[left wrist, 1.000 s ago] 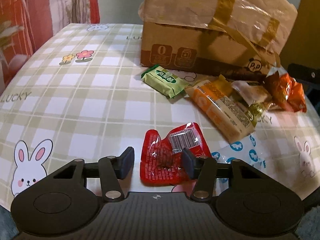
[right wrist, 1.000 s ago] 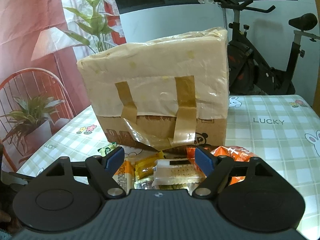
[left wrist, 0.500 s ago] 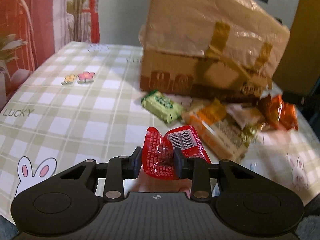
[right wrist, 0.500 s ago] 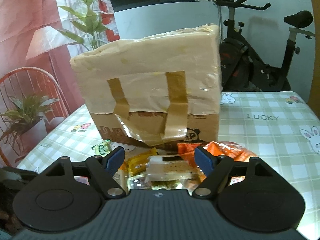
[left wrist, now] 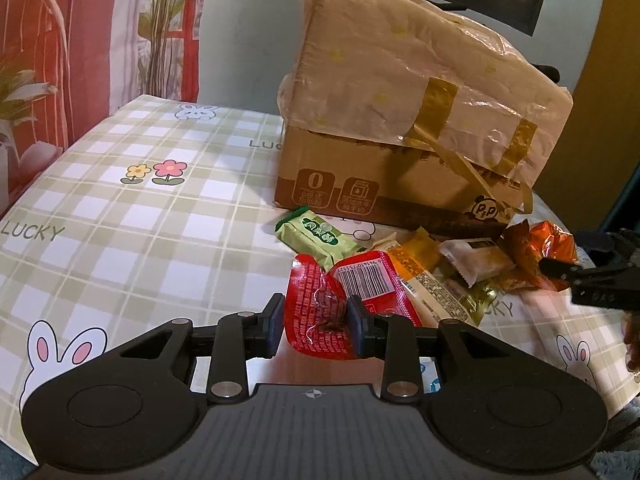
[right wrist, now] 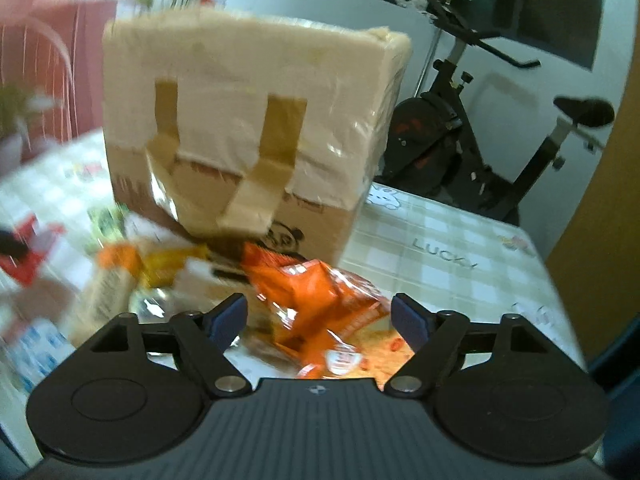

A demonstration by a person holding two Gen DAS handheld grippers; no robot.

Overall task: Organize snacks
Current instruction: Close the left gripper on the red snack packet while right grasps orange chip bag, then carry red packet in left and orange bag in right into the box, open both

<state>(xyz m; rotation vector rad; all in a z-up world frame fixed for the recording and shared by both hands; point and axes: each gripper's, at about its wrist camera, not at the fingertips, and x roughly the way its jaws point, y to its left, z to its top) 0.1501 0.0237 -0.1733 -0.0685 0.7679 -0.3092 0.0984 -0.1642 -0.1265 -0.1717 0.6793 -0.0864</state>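
Observation:
My left gripper point(left wrist: 316, 320) is shut on a red snack packet point(left wrist: 320, 320) with a barcode label, lifted a little off the checked tablecloth. Behind it lie a green packet point(left wrist: 316, 238), an orange-and-white bar point(left wrist: 424, 280), a clear-wrapped cracker pack point(left wrist: 476, 260) and an orange crinkled bag point(left wrist: 540, 252). My right gripper point(right wrist: 320, 320) is opening its jaws wide, with the orange bag point(right wrist: 320, 300) lying between and below the fingers, untouched. Its dark fingertips point(left wrist: 556, 268) show at the right edge of the left wrist view, next to the orange bag.
A taped cardboard box point(left wrist: 408, 128) wrapped in plastic stands behind the snack pile. The checked tablecloth point(left wrist: 120, 220) stretches to the left. An exercise bike point(right wrist: 500, 152) stands beyond the table's far right edge. The right wrist view is blurred.
My left jaws closed on the red packet and raised it slightly. My right gripper swung right and dipped, from over the cracker pack to over the orange bag, its jaws spreading wider.

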